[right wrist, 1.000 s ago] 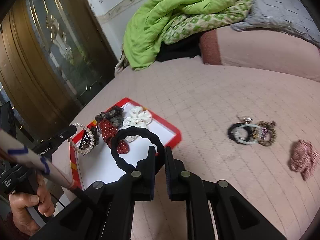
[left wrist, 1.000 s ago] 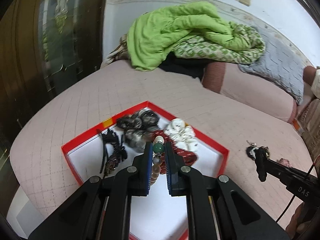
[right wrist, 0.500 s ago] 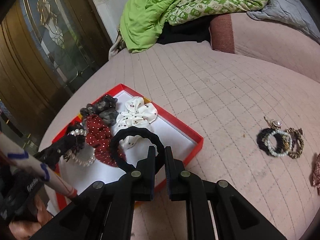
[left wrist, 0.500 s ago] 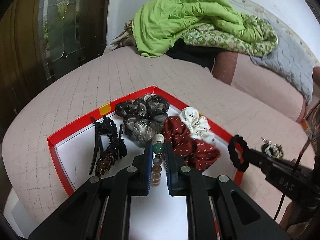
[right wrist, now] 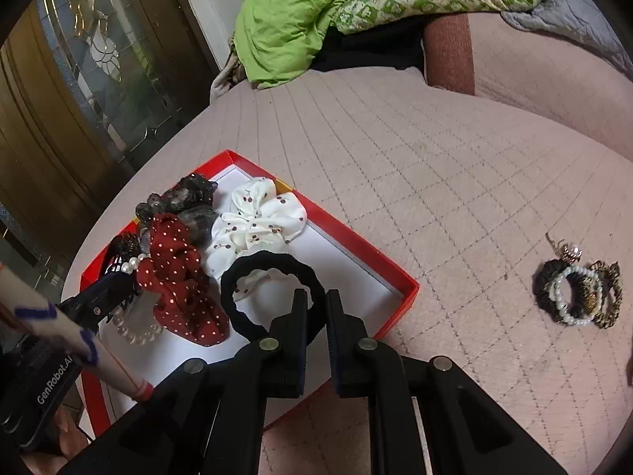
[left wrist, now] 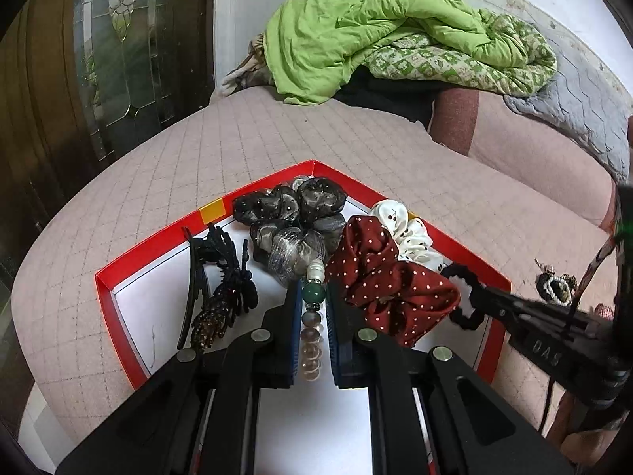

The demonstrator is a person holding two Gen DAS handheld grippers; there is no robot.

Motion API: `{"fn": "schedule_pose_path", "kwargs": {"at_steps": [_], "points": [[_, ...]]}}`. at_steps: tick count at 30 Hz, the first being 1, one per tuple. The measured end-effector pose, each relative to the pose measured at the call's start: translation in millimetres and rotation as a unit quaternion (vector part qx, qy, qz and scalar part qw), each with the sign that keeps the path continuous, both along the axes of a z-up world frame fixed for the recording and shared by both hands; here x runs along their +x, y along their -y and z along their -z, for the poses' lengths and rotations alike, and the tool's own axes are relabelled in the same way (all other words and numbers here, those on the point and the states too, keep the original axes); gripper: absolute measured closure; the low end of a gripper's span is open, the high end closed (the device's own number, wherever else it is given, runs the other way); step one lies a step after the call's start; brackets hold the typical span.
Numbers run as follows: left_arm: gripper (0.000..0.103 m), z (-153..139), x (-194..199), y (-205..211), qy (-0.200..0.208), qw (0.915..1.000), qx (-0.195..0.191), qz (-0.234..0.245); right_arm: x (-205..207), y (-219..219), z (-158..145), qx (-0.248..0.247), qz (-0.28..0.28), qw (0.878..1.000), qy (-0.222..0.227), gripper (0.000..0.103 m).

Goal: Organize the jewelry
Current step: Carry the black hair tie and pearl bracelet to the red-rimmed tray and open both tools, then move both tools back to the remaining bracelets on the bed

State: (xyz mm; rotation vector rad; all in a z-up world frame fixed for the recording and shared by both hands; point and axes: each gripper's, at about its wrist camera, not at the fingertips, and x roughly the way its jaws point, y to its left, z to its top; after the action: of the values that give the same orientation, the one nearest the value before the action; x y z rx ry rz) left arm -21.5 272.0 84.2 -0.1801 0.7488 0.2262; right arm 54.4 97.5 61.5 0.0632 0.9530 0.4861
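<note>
A red-rimmed white tray (left wrist: 158, 245) (right wrist: 368, 255) lies on the pink bed. It holds a grey-black scrunchie (left wrist: 292, 213), a red dotted scrunchie (left wrist: 379, 277) (right wrist: 178, 273), a white scrunchie (right wrist: 257, 217) and a black hair claw (left wrist: 213, 277). My left gripper (left wrist: 313, 297) is shut on a beaded pearl bracelet (left wrist: 312, 324) (right wrist: 134, 328) low over the tray. My right gripper (right wrist: 316, 301) is shut on a black hair tie (right wrist: 273, 269) (left wrist: 459, 277) over the tray's right part.
A small pile of bracelets and hair ties (right wrist: 577, 293) (left wrist: 554, 285) lies on the bed right of the tray. A green quilt (left wrist: 376, 27) and a grey pillow (left wrist: 585, 95) are heaped at the back. A glass-panelled wooden door (left wrist: 118, 39) stands left.
Both grippers have come lower and closer over the tray. The right one carried the black hair tie in from the right, over the tray's rim. The bracelet now hangs at the tray floor.
</note>
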Motion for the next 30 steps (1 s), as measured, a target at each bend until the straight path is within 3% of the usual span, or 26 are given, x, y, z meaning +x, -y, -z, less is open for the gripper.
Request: {"fn": "schedule_pose_path", "kwargs": {"at_steps": [8, 9, 12, 17, 23, 27, 30], "points": [[0.092, 1.1, 4.8, 11.8, -0.003, 0.9997, 0.022, 0.014, 4.6, 0.6, 3.4, 0.000, -0.020, 1.000, -0.003, 0.092], [0.092, 1.1, 4.8, 12.9, -0.003, 0.9996, 0.022, 0.014, 7.1, 0.2, 3.9, 0.006, -0.020, 1.000, -0.008, 0.089], [0.092, 0.8, 5.6, 17.7, -0.002, 0.9996, 0.026, 0.014, 7.5, -1.4, 5.4, 0.011, -0.026, 1.000, -0.012, 0.064], [0.091, -0.5, 5.6, 27.4, 0.002, 0.9993, 0.033, 0.018, 2.7, 6.7, 0.8, 0.027, -0.033, 0.999, 0.000, 0.063], [0.090, -9.9, -4.6, 40.8, 0.030, 0.9978, 0.052, 0.028, -0.4, 34.2, -25.8, 0.073, -0.023, 0.997, 0.014, 0.063], [0.087, -25.6, -13.9, 56.9, 0.044, 0.9963, 0.068, 0.029, -1.8, 71.9, -50.5, 0.106, -0.003, 0.994, 0.031, 0.063], [0.078, -30.6, -11.2, 72.1, 0.030, 0.9980, 0.043, 0.036, 1.1, 113.6, -56.5, 0.117, 0.024, 0.992, 0.034, 0.063]]}}
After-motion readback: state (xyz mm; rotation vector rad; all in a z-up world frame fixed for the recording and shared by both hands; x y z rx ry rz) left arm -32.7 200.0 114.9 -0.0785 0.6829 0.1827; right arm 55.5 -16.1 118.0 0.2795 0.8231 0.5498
